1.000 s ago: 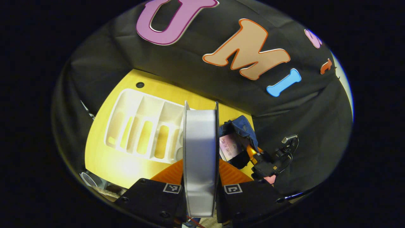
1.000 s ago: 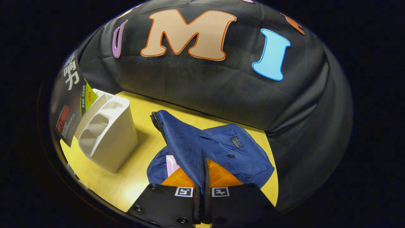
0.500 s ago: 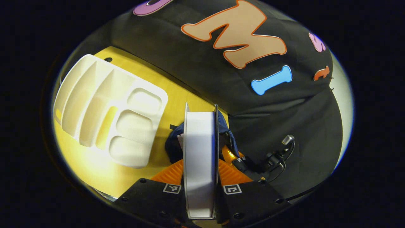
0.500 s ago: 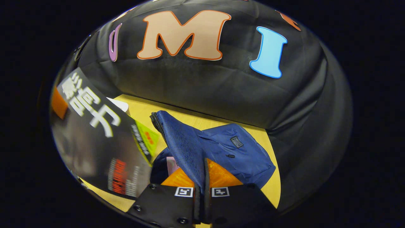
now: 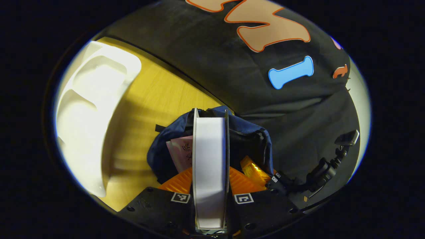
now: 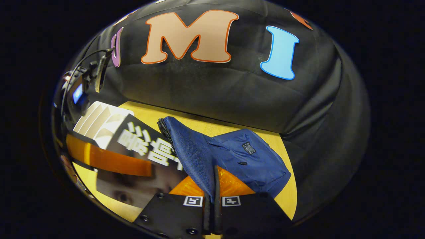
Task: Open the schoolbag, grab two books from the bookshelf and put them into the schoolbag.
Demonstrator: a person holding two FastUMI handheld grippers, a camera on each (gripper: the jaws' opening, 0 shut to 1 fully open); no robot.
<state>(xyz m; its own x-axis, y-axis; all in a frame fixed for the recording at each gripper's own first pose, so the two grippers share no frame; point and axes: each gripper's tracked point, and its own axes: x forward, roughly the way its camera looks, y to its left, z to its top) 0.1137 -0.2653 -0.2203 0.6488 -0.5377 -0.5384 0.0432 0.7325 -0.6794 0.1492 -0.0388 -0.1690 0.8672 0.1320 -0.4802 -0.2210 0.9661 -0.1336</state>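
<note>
We're putting the second book [image 5: 210, 156] into the schoolbag [image 6: 245, 159], which is lying on the yellow wooden desk [image 5: 156, 99]. Our left hand-held gripper [image 5: 210, 186] is clamping the thick, glossy-covered book by its white page edge, right over the opening; a pink book [image 5: 182, 154] is already sitting inside. Our right hand-held gripper [image 6: 215, 186] is pinching the soft blue fabric flap [image 6: 187, 146], holding it up. Next it probably needs lowering and releasing. The white plastic bookshelf [image 5: 89, 109] is standing nearby.
</note>
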